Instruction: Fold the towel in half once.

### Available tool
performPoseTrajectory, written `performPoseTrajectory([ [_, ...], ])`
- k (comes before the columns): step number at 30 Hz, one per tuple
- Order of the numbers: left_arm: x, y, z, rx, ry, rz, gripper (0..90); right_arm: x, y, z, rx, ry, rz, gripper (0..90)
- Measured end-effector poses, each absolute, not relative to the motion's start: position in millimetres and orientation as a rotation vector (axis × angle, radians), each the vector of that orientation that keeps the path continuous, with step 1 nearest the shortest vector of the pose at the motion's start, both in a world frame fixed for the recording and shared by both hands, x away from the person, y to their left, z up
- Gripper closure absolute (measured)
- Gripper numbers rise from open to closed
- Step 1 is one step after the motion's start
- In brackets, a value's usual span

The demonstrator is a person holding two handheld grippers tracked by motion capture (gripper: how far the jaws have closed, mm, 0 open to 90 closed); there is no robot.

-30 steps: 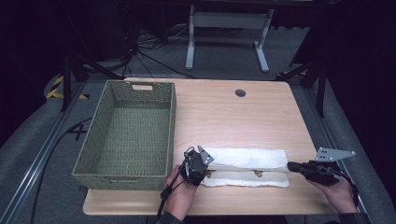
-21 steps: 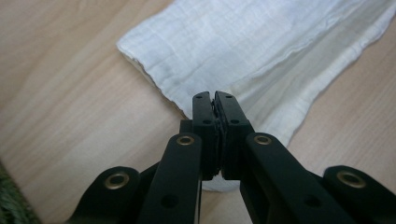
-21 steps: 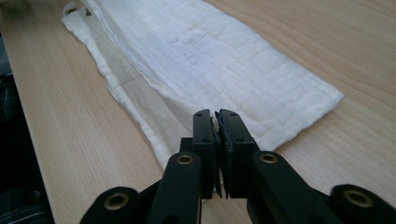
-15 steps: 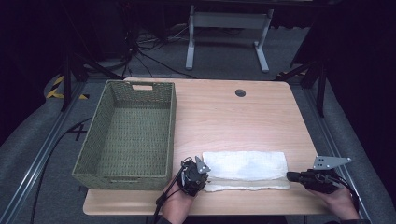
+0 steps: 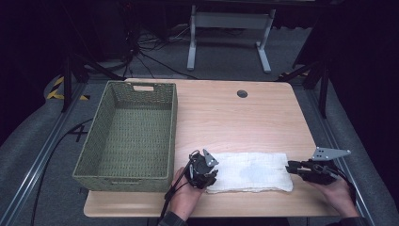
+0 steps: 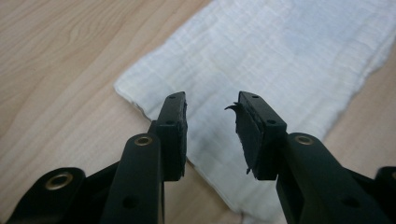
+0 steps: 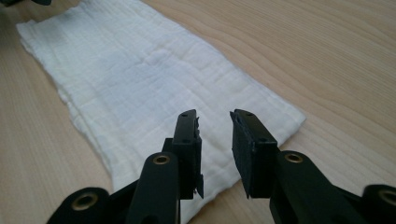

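A white folded cloth point(image 5: 249, 172) lies flat along the near edge of the wooden table point(image 5: 235, 122). My left gripper point(image 5: 210, 175) sits at the cloth's left end. Its jaws have just been opening and stand apart over the cloth point(image 6: 280, 60) with nothing pressed between the pads; in the left gripper view the gripper point(image 6: 212, 105) hovers above the cloth's near corner. My right gripper point(image 5: 290, 166) is at the cloth's right end. Its jaws have also just been opening, and the gripper point(image 7: 215, 119) stands open above the cloth point(image 7: 140, 79).
A green woven basket point(image 5: 94, 155) with nothing in it stands on the left part of the table. A round cable hole point(image 5: 242, 93) is near the far edge. A grey metal stand point(image 5: 228, 21) and cables lie on the floor beyond the table.
Both grippers brought the cloth down flat on the table and let go of its ends; their jaws opened. The left gripper moved toward the near edge.
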State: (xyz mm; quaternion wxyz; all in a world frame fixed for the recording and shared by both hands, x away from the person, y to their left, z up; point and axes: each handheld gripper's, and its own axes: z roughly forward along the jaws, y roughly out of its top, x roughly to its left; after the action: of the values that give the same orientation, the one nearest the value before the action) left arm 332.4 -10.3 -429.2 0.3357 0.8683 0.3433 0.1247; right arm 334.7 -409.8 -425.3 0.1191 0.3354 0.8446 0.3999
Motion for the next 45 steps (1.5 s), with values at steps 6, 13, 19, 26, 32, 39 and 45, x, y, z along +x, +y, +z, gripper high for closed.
performPoseTrajectory([
  [6, 356.4, -14.5, -426.4, 2.276, 0.909, 0.374, 63.1, 360.4, -409.4, -427.4, 1.031, 2.44, 1.121, 73.1],
  [13, 377.6, -15.0, -431.3, 2.289, 0.953, 0.378, 60.6, 391.0, -414.5, -436.7, 1.1, 2.424, 1.047, 72.2],
  [19, 386.9, -8.7, -434.4, 2.271, 0.989, 0.371, 59.8, 402.4, -413.8, -449.3, 1.125, 2.474, 1.008, 71.7],
  [26, 393.1, -9.3, -442.6, 2.31, 1.008, 0.369, 57.9, 401.1, -411.2, -450.2, 1.102, 2.497, 0.998, 81.3],
  [32, 398.6, -12.6, -452.0, 2.327, 1.021, 0.352, 60.8, 399.5, -407.8, -449.4, 1.076, 2.495, 0.972, 85.9],
  [39, 404.1, -14.0, -450.4, 2.331, 0.967, 0.225, 83.8, 405.6, -413.4, -448.9, 1.093, 2.467, 0.955, 87.2],
  [45, 407.4, -14.3, -442.1, 2.261, 0.966, 0.261, 84.6, 418.3, -419.3, -447.8, 1.107, 2.44, 0.941, 87.4],
])
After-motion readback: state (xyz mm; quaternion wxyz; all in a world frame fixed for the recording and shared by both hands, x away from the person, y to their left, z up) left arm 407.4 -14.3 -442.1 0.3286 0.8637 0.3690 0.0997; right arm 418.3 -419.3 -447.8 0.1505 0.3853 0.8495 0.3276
